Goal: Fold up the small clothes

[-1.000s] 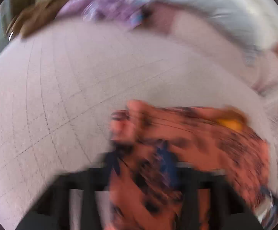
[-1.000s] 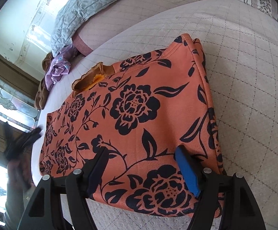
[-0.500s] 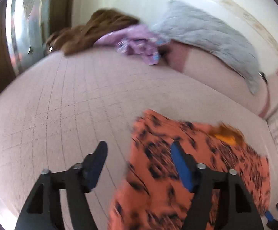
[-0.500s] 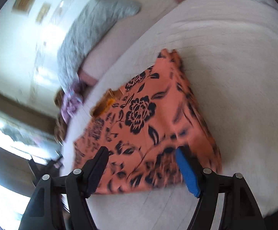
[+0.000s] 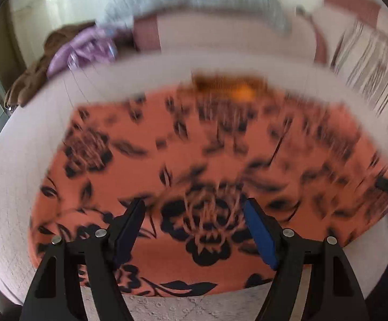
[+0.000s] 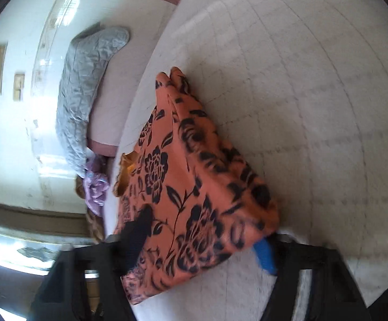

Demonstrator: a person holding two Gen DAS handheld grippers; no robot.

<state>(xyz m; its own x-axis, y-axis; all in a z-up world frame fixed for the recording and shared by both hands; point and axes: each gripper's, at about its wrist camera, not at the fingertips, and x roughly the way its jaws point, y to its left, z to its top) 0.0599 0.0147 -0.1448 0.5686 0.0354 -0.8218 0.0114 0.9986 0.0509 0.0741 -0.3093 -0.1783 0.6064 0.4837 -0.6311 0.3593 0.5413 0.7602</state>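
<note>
**Folding the Orange Flower Top on the Bed**

In the left wrist view, we saw the orange top with dark flowers lying flat on the pale quilted bed. It filled most of the picture, which was blurry. Our left gripper hung just above the near edge of the top. Its jaws stood wide and were opening, and nothing was pinched between them. Far back, near the pillows, lay a purple cloth and a brown cloth, well apart from the top.

In the right wrist view, the same orange top lay on the bed, and its near right corner was lifted and bunched up. Our right gripper had that corner between its jaws. The jaws were closing, and the cloth already looked pinched. A grey quilted blanket lay far off by the wall.

We thought the top was light, soft and floppy. It would sag and wrinkle when lifted, so one pinch would not keep it flat. We judged it best to hold it at two corners of the near edge.
</note>
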